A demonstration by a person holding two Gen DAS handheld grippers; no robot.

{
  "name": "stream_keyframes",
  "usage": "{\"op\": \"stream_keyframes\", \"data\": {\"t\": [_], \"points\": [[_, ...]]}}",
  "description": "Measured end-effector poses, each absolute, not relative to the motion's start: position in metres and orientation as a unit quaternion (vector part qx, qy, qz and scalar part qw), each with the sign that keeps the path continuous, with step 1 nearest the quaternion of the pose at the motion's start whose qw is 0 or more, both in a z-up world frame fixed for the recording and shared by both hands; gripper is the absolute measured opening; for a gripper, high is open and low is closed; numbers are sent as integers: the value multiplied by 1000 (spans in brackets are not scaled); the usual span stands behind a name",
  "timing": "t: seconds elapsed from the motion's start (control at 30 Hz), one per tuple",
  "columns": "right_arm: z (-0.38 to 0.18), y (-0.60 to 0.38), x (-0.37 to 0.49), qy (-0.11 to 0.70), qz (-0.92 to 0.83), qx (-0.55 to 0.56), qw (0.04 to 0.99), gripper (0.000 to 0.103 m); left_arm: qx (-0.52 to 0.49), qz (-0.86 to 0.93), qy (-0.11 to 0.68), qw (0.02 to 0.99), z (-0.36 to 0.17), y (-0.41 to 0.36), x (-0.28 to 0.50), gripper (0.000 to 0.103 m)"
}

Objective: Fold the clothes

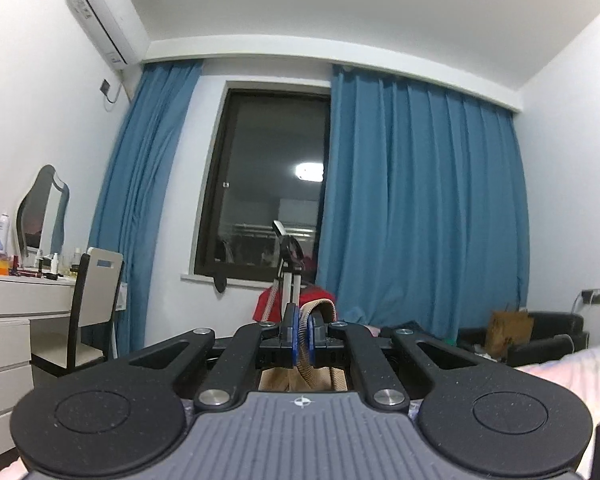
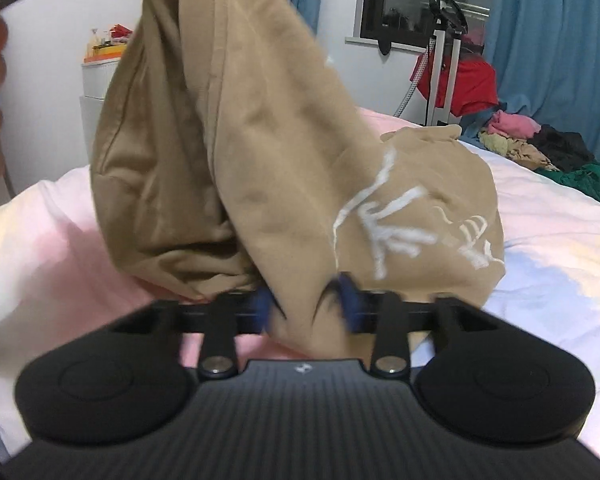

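Each hand-held gripper is matte black, with blue pads, silver screws and ribbed grey housing.

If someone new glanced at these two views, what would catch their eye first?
The tan garment with white lettering fills the middle of the right wrist view, hanging over the pastel bedsheet, bunched in the right gripper. In the left wrist view, blue curtains frame a dark window.

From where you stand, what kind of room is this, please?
Most likely a bedroom in a home. A bed with pale sheets fills the right wrist view, a dressing table with a mirror stands by the wall, and blue curtains frame a dark window.
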State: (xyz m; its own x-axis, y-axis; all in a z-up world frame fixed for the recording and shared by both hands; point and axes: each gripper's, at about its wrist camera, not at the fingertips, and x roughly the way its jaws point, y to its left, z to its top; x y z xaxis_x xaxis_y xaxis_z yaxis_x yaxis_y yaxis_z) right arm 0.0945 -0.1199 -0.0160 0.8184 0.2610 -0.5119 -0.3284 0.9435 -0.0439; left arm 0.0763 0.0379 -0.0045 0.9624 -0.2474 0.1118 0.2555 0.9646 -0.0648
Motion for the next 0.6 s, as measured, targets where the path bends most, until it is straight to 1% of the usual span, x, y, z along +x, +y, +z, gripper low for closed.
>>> {"op": "stream_keyframes", "data": {"t": [0.1, 0.2, 0.3, 0.4, 0.53, 0.57, 0.6], "points": [[1, -137, 88, 248, 146, -31, 957, 17, -45, -142, -34, 988, -6, 33, 91, 5], [22, -163, 76, 219, 124, -2, 968, 17, -45, -152, -9, 987, -11, 29, 98, 5], [34, -202, 68, 208, 77, 33, 975, 17, -68, -179, 49, 980, -19, 27, 108, 5], [27, -239, 78, 245, 30, 98, 964, 19, -79, -207, 101, 970, -32, 21, 120, 5], [0, -261, 93, 335, 16, 161, 928, 21, -62, -222, 130, 964, -50, 8, 127, 5], [-5, -259, 93, 352, 14, 159, 922, 26, -59, -224, 134, 964, -54, 6, 128, 5], [-8, -257, 94, 364, 15, 152, 919, 39, -58, -224, 136, 963, -57, 4, 129, 5]]}}
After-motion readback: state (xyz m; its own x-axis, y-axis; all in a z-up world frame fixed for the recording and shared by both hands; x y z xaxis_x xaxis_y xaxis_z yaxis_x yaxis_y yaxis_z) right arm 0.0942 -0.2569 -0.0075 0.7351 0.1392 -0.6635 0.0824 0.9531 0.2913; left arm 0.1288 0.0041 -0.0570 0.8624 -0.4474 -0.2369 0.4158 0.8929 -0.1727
